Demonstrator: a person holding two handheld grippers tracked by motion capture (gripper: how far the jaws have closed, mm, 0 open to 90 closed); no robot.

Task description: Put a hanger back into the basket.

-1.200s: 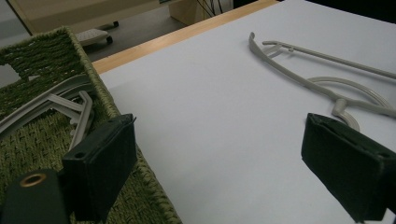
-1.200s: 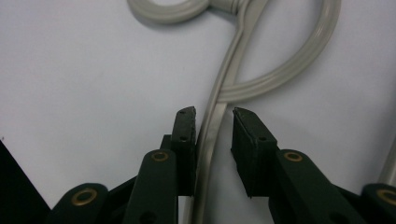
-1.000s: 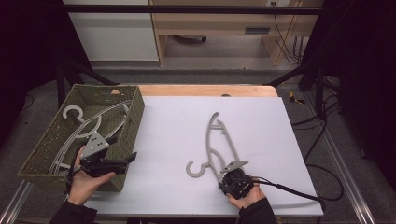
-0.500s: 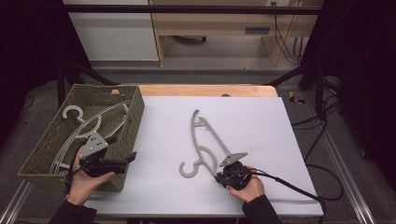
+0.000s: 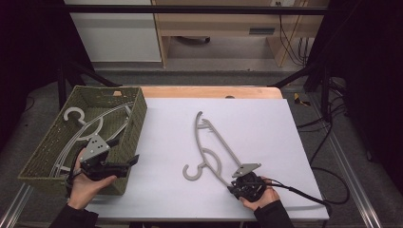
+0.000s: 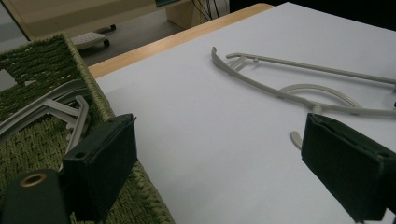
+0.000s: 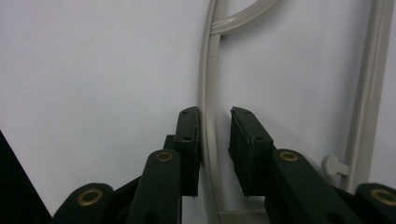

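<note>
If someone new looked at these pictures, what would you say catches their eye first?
Probably the pale grey hanger lying on the white table, with the right tool at its near end, one bar between the jaws though a gap shows on one side. Next, the green woven basket at the table's left edge, holding more hangers, with the left tool open beside it.

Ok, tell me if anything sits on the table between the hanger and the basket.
Nothing visible does. The white table lies bare between the hanger and the near wall of the green basket. The right tongs straddle the hanger's bar with a gap on one side. The left tongs gape beside the basket.
</note>
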